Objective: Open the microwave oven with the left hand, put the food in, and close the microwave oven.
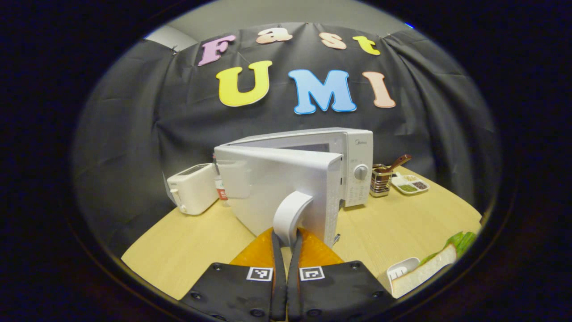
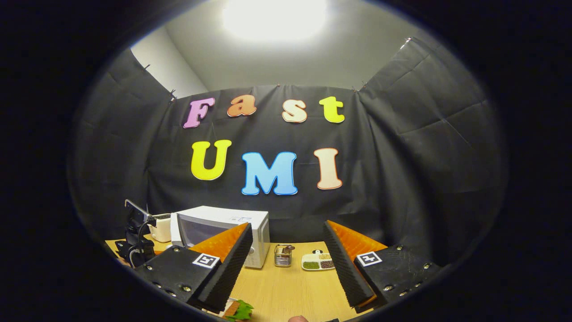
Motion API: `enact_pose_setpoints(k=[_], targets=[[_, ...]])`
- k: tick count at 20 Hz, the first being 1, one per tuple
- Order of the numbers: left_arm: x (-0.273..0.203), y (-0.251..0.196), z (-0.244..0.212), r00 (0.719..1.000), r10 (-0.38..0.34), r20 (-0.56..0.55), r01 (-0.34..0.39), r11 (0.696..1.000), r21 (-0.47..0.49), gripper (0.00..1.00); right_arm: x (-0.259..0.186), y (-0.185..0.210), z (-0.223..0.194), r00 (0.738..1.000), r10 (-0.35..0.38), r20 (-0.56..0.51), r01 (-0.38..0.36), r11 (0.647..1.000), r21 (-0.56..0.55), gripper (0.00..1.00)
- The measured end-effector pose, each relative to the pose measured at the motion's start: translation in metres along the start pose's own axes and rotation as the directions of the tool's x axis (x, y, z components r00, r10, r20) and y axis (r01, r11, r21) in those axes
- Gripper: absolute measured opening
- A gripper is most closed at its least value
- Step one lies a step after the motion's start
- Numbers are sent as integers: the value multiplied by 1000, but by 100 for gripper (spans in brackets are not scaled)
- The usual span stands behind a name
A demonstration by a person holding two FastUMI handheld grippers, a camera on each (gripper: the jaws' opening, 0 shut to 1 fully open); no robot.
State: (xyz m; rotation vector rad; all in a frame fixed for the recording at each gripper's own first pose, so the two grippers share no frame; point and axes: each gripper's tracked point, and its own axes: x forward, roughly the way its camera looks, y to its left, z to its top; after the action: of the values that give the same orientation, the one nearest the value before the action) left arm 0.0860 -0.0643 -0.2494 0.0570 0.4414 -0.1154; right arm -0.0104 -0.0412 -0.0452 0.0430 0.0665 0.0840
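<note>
In the left gripper view, the left gripper [image 1: 286,239] has its jaws clenched on the curved door handle [image 1: 290,212] of the microwave oven [image 1: 313,174], the door partly swung out. The sandwich [image 1: 426,268] lies near right on the surface [image 1: 187,250]; it looks soft and light, best pinched gently at its sides.

In the right gripper view, the right gripper [image 2: 286,264] hangs with jaws released, the sandwich just below it.

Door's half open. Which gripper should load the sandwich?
Right. Its gripper is open with the sandwich just below, while the left gripper is shut on the door handle.
</note>
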Motion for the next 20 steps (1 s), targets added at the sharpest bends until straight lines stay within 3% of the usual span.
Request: enact_pose_setpoints(k=[11,20], targets=[[-30,57,-16,990,-137,8,137,990,27,7,-3,116,4,1000,31,-8,-31,999,-10,95],[-44,122,-28,987,-161,9,161,986,39,8,1,188,5,999,34,6,-34,999,-17,95]])
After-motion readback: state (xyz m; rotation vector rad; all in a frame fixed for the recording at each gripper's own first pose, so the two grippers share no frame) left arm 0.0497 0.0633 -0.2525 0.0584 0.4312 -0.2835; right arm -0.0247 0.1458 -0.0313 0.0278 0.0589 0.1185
